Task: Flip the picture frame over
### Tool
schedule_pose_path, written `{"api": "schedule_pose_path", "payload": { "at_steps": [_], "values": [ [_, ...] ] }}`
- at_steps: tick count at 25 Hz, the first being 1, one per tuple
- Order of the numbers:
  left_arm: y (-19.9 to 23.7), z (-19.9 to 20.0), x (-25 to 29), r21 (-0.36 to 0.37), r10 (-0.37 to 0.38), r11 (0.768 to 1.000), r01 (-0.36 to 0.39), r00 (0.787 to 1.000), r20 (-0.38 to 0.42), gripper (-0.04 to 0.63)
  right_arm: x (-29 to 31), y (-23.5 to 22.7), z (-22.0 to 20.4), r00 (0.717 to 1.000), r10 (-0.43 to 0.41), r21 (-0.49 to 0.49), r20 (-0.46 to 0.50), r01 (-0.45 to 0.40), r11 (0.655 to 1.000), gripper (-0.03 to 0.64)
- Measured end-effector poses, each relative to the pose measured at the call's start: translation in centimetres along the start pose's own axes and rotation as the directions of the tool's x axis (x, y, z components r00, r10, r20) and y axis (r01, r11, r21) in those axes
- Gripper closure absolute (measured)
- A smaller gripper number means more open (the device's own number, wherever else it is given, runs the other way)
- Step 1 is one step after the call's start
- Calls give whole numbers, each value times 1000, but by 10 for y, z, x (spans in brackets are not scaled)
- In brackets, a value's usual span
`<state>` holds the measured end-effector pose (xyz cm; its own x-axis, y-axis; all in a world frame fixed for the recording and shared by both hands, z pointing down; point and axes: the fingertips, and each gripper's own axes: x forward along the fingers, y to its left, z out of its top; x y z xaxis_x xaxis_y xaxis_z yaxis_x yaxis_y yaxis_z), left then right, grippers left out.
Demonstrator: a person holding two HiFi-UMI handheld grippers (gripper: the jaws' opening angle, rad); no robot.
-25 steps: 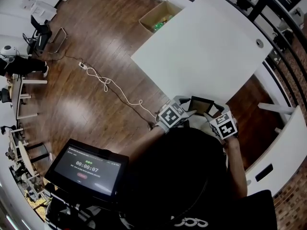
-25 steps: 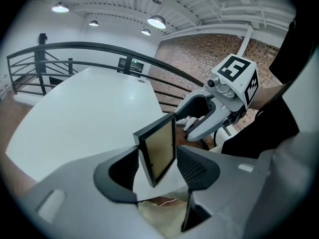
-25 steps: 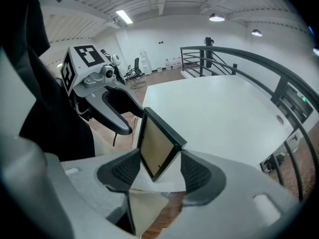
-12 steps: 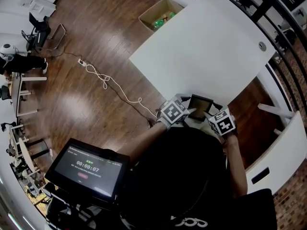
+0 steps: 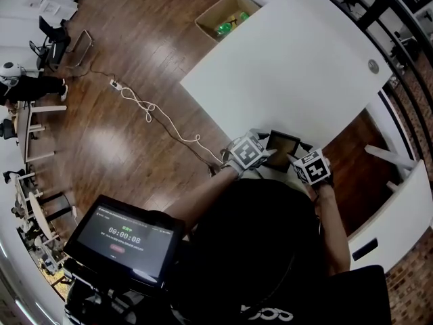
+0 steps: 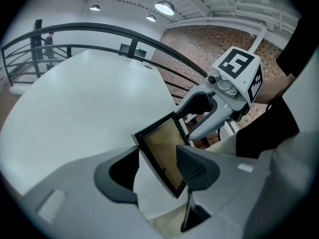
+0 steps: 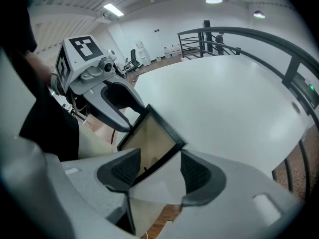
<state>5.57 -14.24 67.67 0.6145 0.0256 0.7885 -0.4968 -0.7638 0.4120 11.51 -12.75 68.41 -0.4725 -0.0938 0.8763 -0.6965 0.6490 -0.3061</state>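
Note:
A small black picture frame with a brown panel stands tilted at the near edge of the white table. My left gripper is at its left side and my right gripper at its right. In the left gripper view the frame runs slantwise through the wide gap between the jaws of the left gripper, against the right finger. In the right gripper view the frame leans between the spread jaws of the right gripper. Each gripper shows in the other's view.
A cardboard box holding green things stands on the wood floor beyond the table's left corner. A white cable trails over the floor. A tablet with a timer is at lower left. A dark railing borders the far side.
The frame has tipped, so its brown panel shows more in the head view. Both grippers have stayed at its sides, shifting only slightly.

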Motion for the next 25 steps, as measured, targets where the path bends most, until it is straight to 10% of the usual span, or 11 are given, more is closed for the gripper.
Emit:
{"api": "schedule_pose_path", "payload": {
  "at_steps": [25],
  "values": [
    [32,-19,35,-63,73,995,-76,996,-49,350,30,-35,-10,998,-67,233,9,63,970,383]
  ]
}}
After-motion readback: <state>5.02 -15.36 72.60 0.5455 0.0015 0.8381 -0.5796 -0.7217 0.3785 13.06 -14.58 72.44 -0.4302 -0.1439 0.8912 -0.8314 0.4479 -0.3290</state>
